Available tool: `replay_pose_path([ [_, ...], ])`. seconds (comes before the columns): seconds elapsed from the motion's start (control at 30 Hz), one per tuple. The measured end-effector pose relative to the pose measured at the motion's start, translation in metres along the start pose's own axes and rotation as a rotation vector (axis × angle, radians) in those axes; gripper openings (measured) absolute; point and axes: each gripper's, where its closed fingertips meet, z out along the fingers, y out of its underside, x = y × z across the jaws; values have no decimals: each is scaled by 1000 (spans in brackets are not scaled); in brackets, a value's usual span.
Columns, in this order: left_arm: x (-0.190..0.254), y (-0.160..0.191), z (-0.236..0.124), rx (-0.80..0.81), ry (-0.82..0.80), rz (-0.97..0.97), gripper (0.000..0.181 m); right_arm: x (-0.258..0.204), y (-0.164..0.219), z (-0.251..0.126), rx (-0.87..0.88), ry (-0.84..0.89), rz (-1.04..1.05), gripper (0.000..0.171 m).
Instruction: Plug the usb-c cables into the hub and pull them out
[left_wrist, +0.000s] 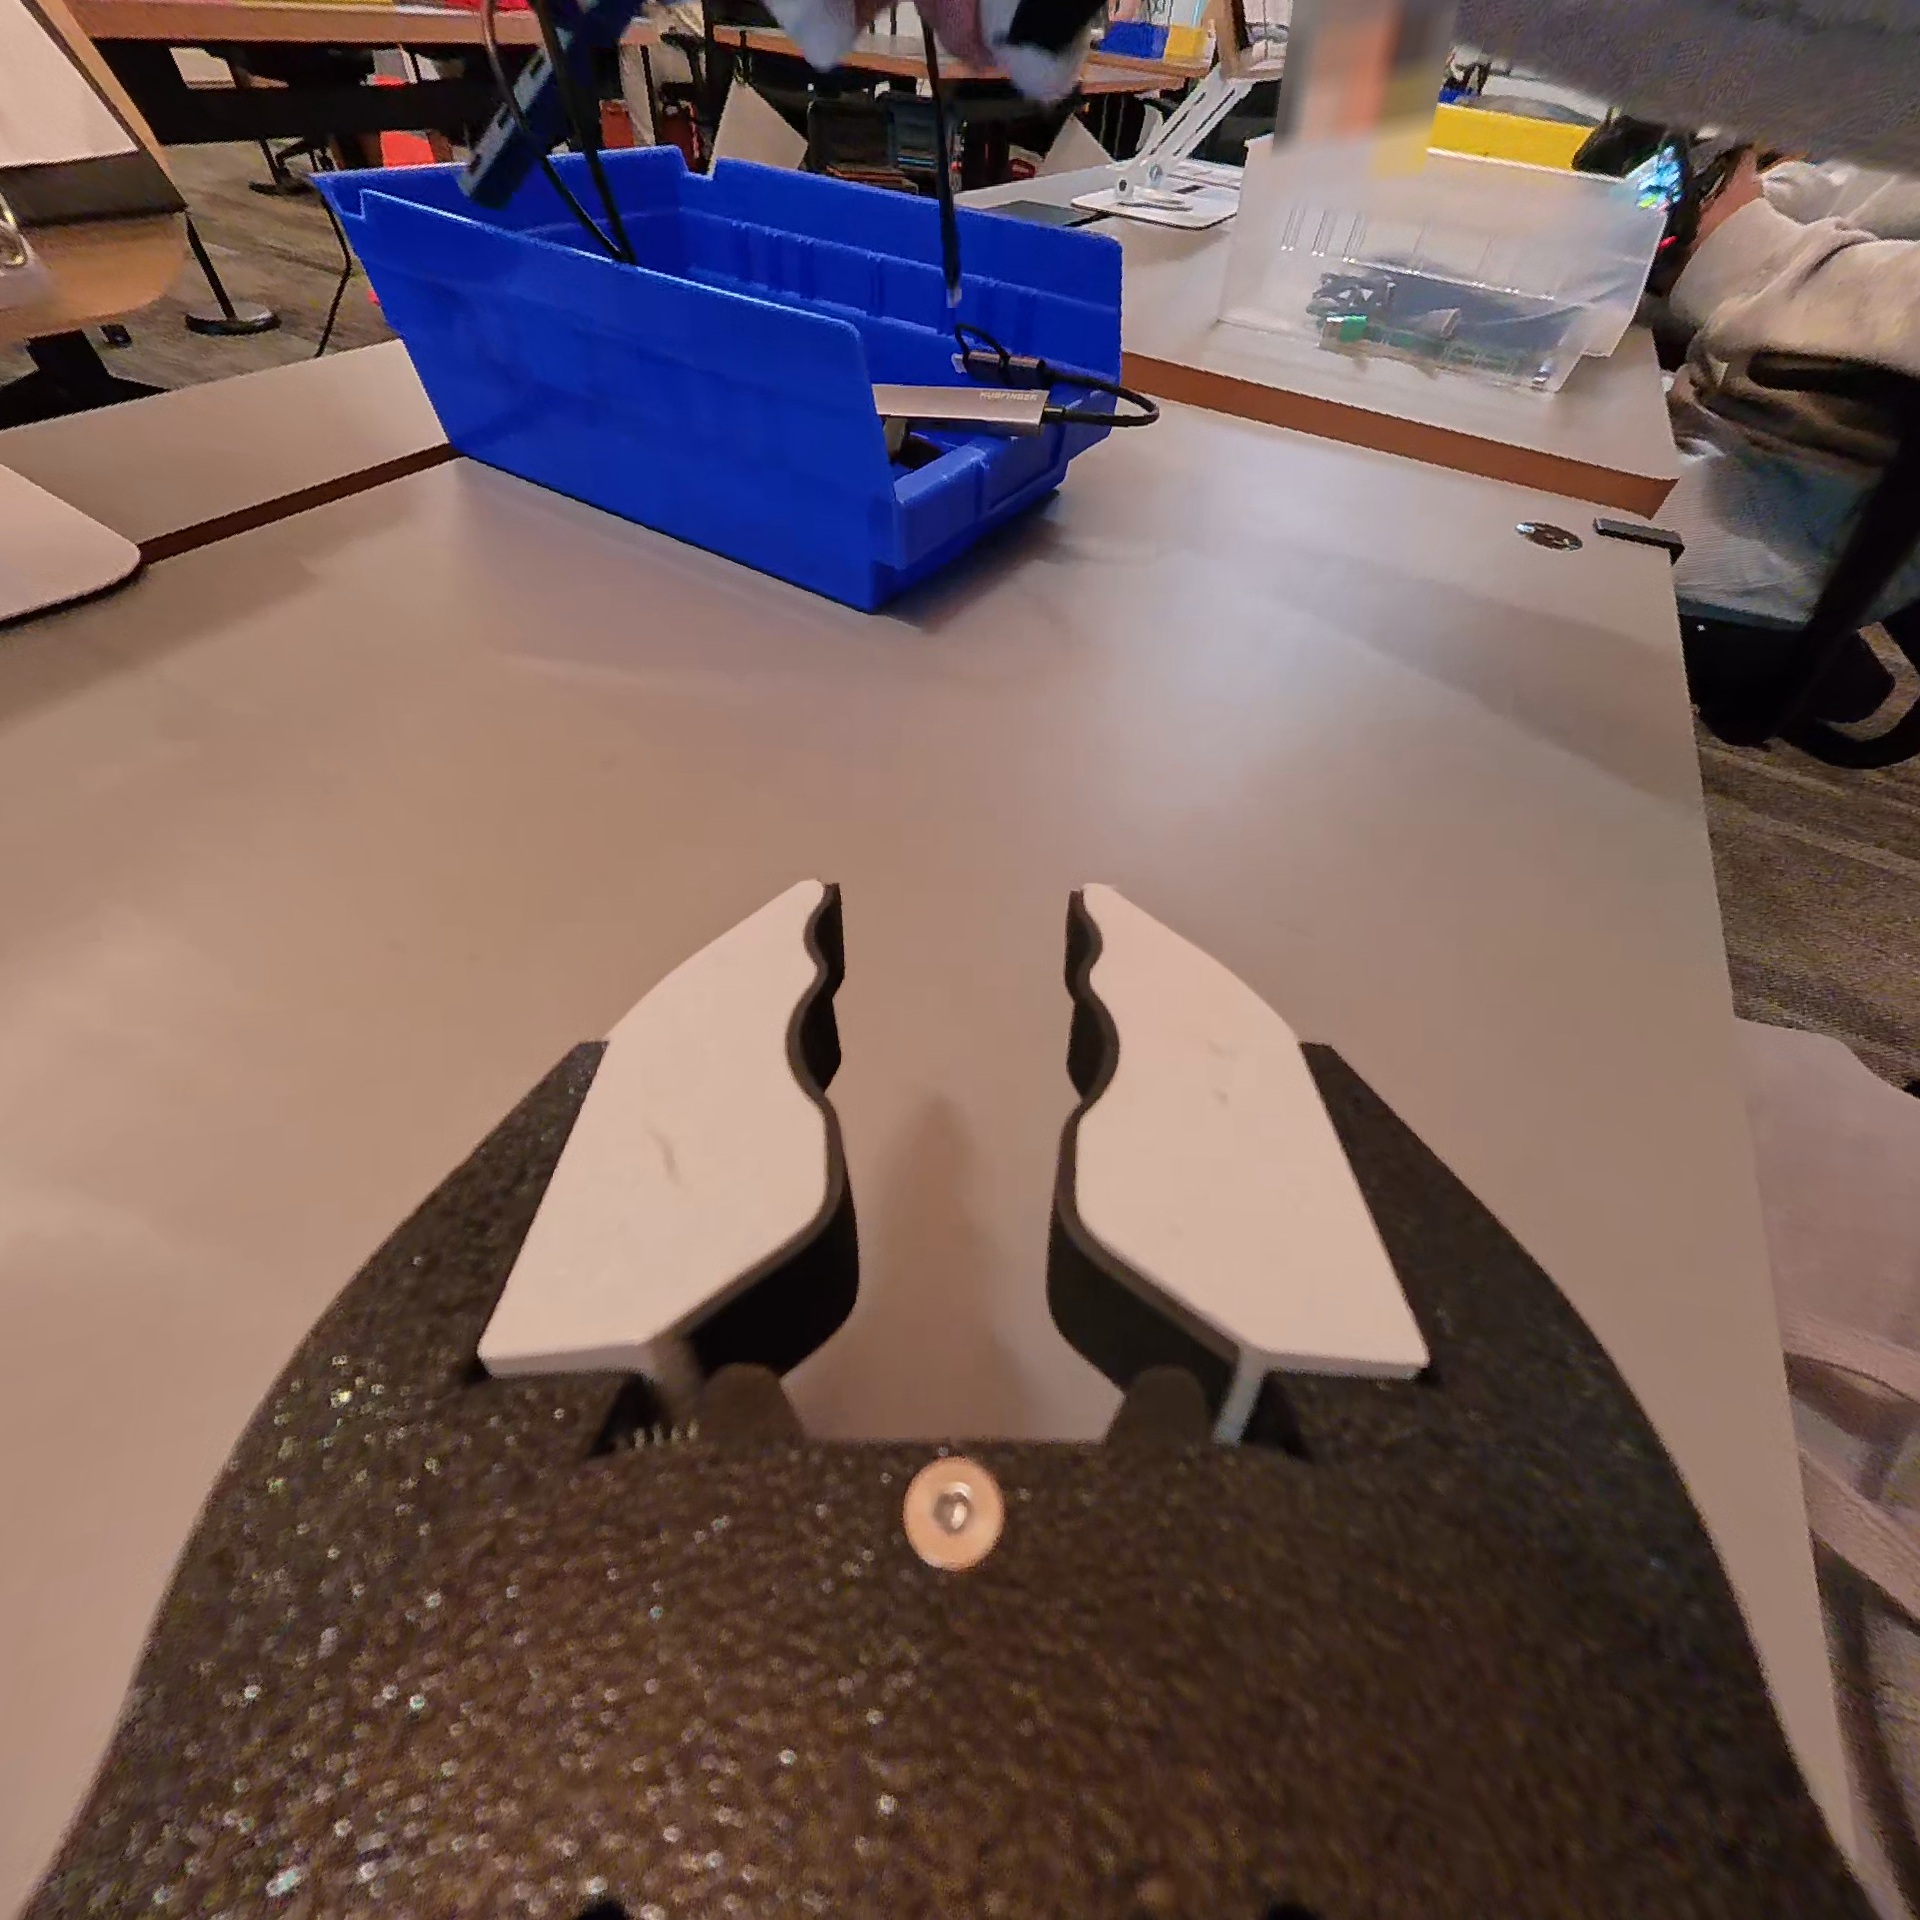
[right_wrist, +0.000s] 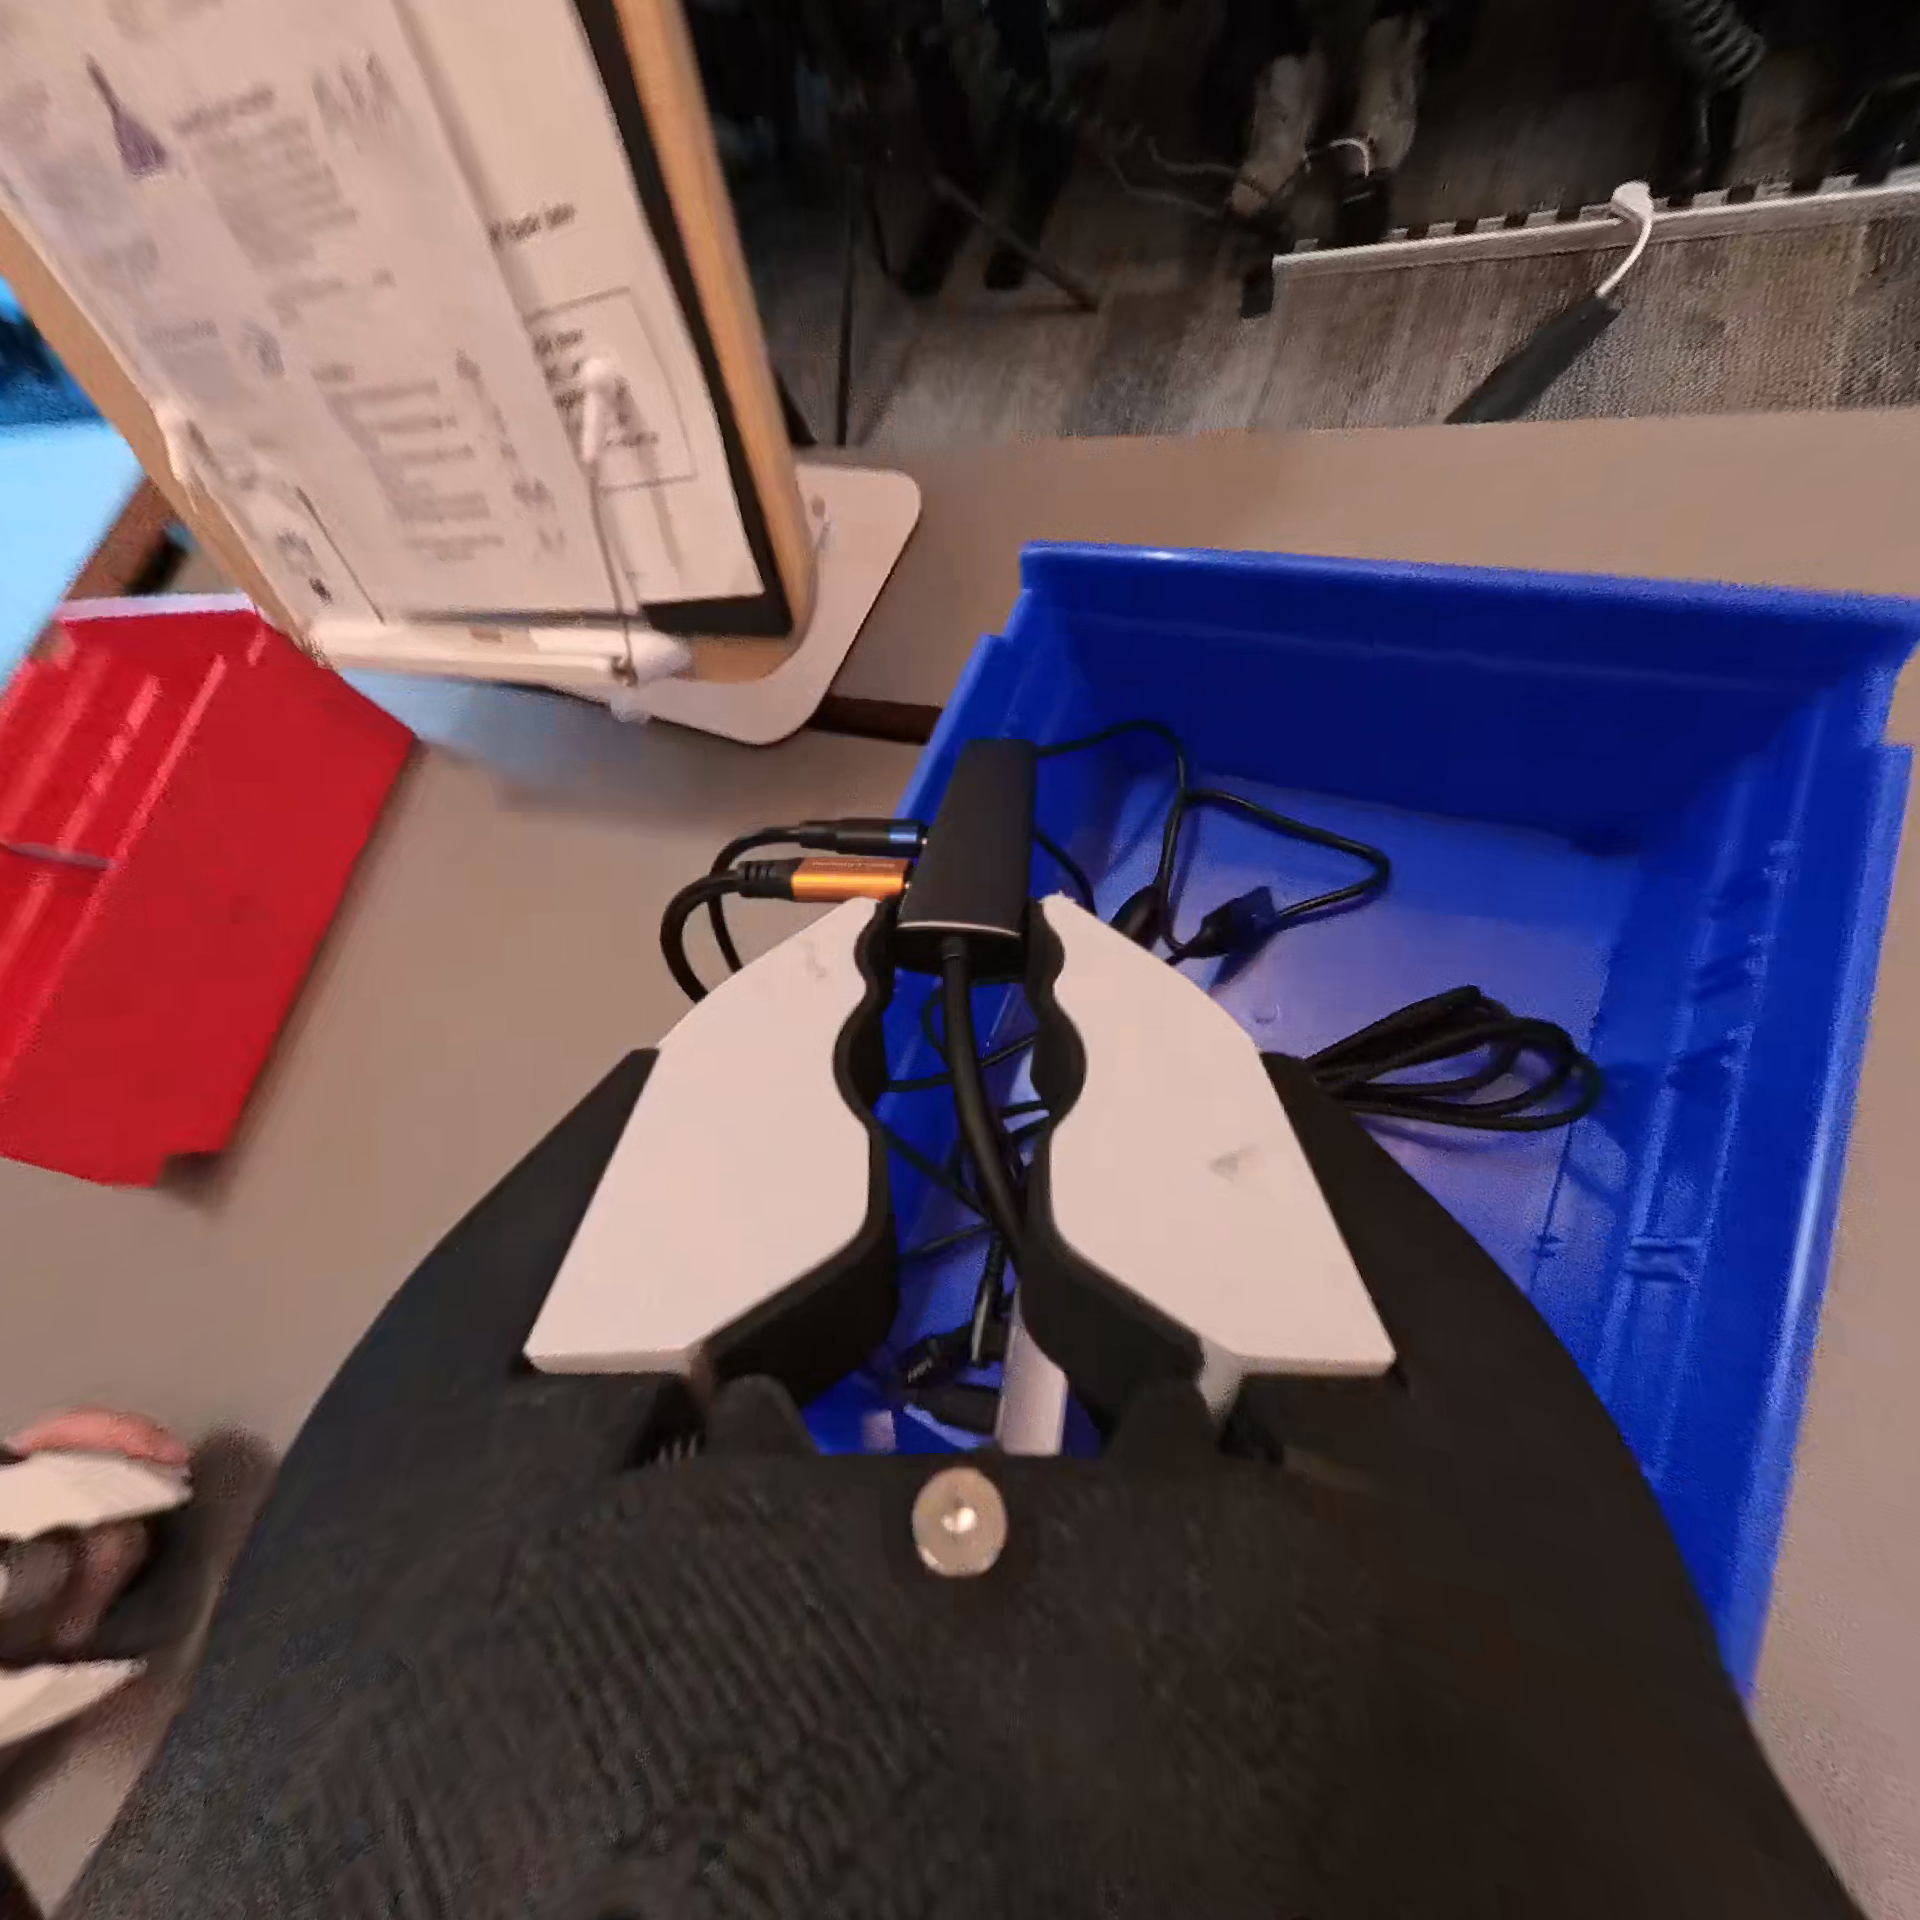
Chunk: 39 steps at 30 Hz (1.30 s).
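In the right wrist view my right gripper (right_wrist: 961, 920) is shut on the near end of a dark hub (right_wrist: 971, 842), held above the blue bin (right_wrist: 1455, 592). Two cables are plugged into the hub's left side, one with an orange connector (right_wrist: 847, 881) and one with a blue connector (right_wrist: 883, 833). Loose black cables (right_wrist: 1455, 1060) lie in the bin. In the left wrist view my left gripper (left_wrist: 954, 904) is open and empty, low over the grey table (left_wrist: 1247, 727), well short of the bin (left_wrist: 665, 416). A silver hub (left_wrist: 956, 407) sticks out of the bin's near right end. The lifted hub (left_wrist: 504, 140) hangs blurred at the top.
A red bin (right_wrist: 156, 883) and a white board on a stand (right_wrist: 416, 312) are left of the blue bin. A clear plastic box (left_wrist: 1434, 281) stands behind it on another table. A person's sleeve (left_wrist: 1808, 270) is at the far right, past the table edge.
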Motion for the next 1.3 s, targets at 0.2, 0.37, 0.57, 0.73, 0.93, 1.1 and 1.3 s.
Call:
replay_pose_path([
  [0.2,0,0,0,3,6,-2,38,66,26,-16,62,218,-48,28],
  [0.37,-2,-1,-1,5,2,-19,39,81,39,-27,-46,411,-392,64],
  [0.57,-6,-4,-4,36,-48,-7,41,33,42,-77,108,370,-459,85],
  [0.73,-21,6,18,-83,-156,-20,48,-2,126,-117,201,383,-462,87],
  [0.93,-14,-38,106,-56,-102,-204,67,-26,193,-138,271,378,-396,92],
  [1.1,-34,-62,178,-168,-283,-233,77,0,204,-149,313,472,-275,98],
  [1.3,-66,-87,227,-206,-480,-40,92,24,212,-155,282,539,-224,104],
])
